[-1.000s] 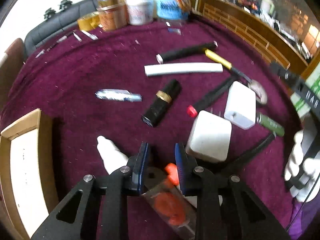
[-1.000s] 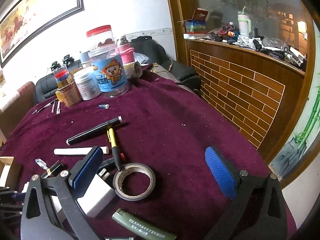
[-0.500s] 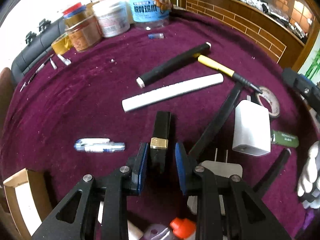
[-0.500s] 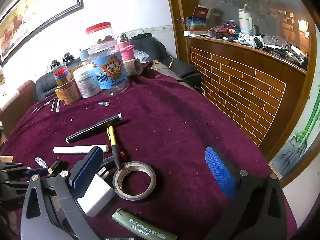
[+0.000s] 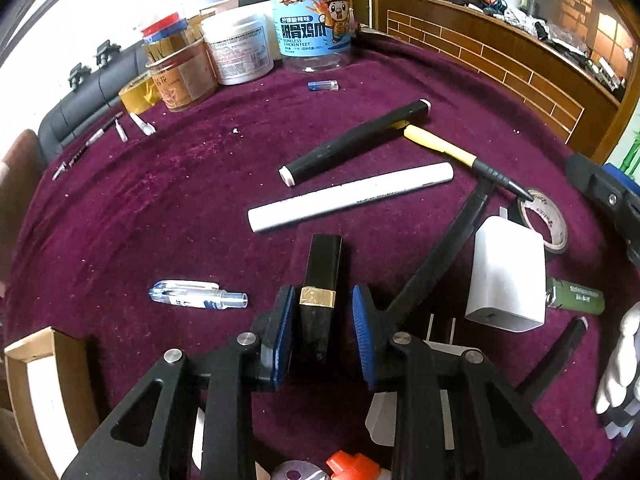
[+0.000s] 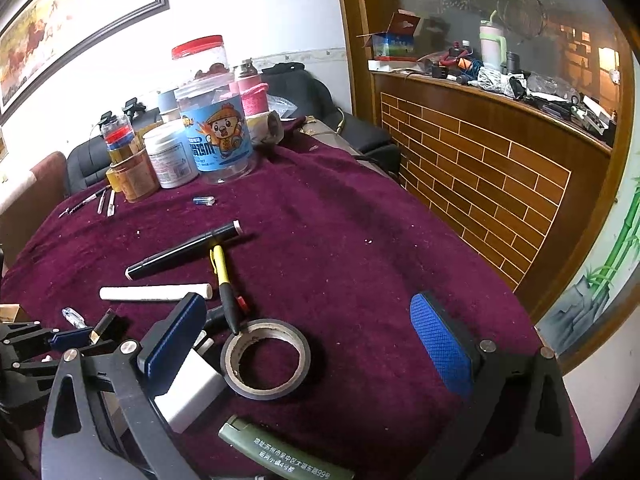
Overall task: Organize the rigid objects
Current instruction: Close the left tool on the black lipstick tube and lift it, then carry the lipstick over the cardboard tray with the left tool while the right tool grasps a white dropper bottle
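Observation:
A black lipstick tube with a gold band point(image 5: 320, 280) lies on the purple cloth. My left gripper point(image 5: 323, 312) is open with its blue pads on either side of the tube's near end, small gaps showing. The tube also shows in the right wrist view point(image 6: 105, 322), with my left gripper beside it point(image 6: 68, 338). My right gripper point(image 6: 312, 340) is wide open and empty above a roll of black tape point(image 6: 266, 360). A white marker point(image 5: 352, 196), a black marker point(image 5: 356, 142), a yellow pen point(image 5: 452, 152) and a white charger point(image 5: 508, 272) lie nearby.
A cardboard box point(image 5: 44, 392) stands at the left edge. Jars and tubs point(image 5: 312, 24) line the far side. A clear pen piece point(image 5: 196, 294), a green lighter point(image 5: 576, 296), a second charger's prongs point(image 5: 440, 328) and an orange-capped item point(image 5: 352, 466) lie close to my left gripper.
My left gripper has moved forward from the orange-capped item to the lipstick tube, which now lies between its pads. The right gripper has barely moved.

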Available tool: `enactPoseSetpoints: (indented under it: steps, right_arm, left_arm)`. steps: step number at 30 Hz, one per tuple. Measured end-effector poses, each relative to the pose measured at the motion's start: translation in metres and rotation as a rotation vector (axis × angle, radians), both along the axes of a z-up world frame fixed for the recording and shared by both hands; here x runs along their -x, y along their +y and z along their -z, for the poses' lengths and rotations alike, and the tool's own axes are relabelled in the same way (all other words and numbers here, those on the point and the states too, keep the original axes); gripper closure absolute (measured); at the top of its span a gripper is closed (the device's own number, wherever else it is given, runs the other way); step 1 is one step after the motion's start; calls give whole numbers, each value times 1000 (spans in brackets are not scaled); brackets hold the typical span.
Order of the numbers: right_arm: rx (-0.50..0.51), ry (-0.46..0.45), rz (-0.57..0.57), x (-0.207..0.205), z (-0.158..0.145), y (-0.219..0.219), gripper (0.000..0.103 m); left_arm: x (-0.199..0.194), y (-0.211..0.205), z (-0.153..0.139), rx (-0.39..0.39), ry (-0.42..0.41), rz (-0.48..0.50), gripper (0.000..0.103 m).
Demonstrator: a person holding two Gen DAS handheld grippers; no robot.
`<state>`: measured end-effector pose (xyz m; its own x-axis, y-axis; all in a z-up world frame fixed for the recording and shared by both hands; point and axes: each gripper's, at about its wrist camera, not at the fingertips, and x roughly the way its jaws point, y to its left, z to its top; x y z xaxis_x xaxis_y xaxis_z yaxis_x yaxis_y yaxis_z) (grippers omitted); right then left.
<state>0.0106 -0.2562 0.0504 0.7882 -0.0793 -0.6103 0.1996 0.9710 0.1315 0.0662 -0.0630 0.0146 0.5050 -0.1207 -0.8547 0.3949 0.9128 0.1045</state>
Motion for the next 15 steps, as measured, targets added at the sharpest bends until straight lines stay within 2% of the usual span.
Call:
enactPoseSetpoints:
  steps: [1,2,8,15]
  right_arm:
    - [0,2,1,0,0,0,1]
    - [-1,5,1,-1,1,0,1]
    - [-12,18,5,-3,3,-2,1]
    - [-12,31,9,-5,5,-3,1]
  left_arm:
    - [2,-2,-1,-16,-9,-8,88]
    - [5,-4,-1,-27,-17,-11,89]
    - [19,-7,-9,-23,-54,-38,89]
    - [35,-3,-23,-61,-103,-57,89]
